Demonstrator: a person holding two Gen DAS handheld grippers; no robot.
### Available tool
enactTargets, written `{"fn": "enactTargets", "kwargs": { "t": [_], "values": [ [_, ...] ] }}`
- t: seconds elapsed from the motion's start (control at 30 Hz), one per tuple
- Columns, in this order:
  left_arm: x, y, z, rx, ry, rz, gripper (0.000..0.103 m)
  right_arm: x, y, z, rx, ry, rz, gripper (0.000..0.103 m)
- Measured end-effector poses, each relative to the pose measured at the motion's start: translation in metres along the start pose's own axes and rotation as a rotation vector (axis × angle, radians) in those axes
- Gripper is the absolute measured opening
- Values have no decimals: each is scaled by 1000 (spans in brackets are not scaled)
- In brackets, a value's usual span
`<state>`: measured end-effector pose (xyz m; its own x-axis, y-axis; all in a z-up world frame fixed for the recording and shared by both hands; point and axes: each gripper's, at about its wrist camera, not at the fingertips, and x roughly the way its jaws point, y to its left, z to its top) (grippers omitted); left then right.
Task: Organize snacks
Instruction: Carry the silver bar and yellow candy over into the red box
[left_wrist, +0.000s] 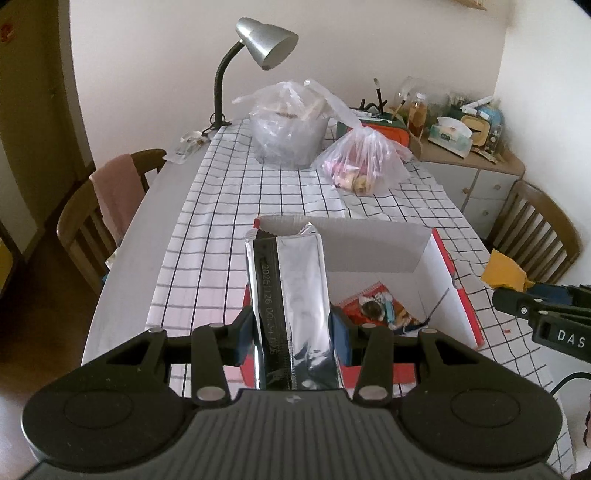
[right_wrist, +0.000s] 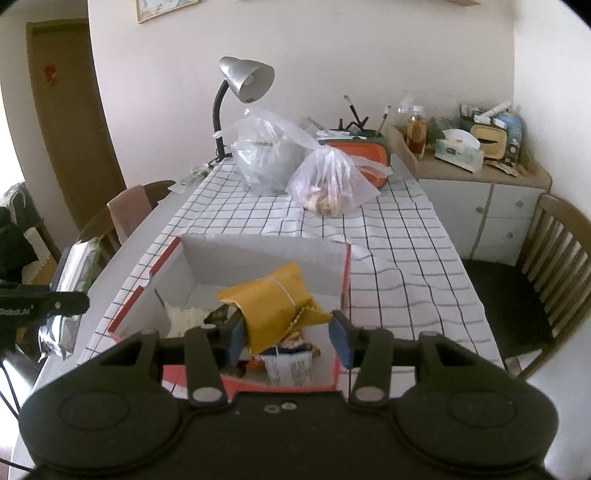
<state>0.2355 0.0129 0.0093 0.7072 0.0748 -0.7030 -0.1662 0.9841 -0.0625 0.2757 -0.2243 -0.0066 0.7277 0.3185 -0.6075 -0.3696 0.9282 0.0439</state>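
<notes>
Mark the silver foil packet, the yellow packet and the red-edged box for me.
silver foil packet (left_wrist: 295, 295): left wrist view, middle of its shiny face.
yellow packet (right_wrist: 269, 299): right wrist view, centre of the wrapper.
red-edged box (right_wrist: 266, 258): right wrist view, inner face of its far wall.

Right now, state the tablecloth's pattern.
White with a thin black grid, on the tablecloth; right wrist view shows it best.
</notes>
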Motion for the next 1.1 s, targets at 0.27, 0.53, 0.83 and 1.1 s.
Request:
{"fn": "enactTargets", "kwargs": {
  "t": [0.27,0.53,0.83,1.1],
  "values": [
    [36,-8,19,41,43,19,43,40,5,16,-40,51,-16,46],
    [84,-10,28,49,127,54,43,86,7,18,-46,128,-38,46],
    [117,-15,25,56,213,53,43,124,15,9,-74,208,-39,46],
    [138,-19,22,74,272,53,43,147,15,1,-89,278,-34,46]
  ]
}}
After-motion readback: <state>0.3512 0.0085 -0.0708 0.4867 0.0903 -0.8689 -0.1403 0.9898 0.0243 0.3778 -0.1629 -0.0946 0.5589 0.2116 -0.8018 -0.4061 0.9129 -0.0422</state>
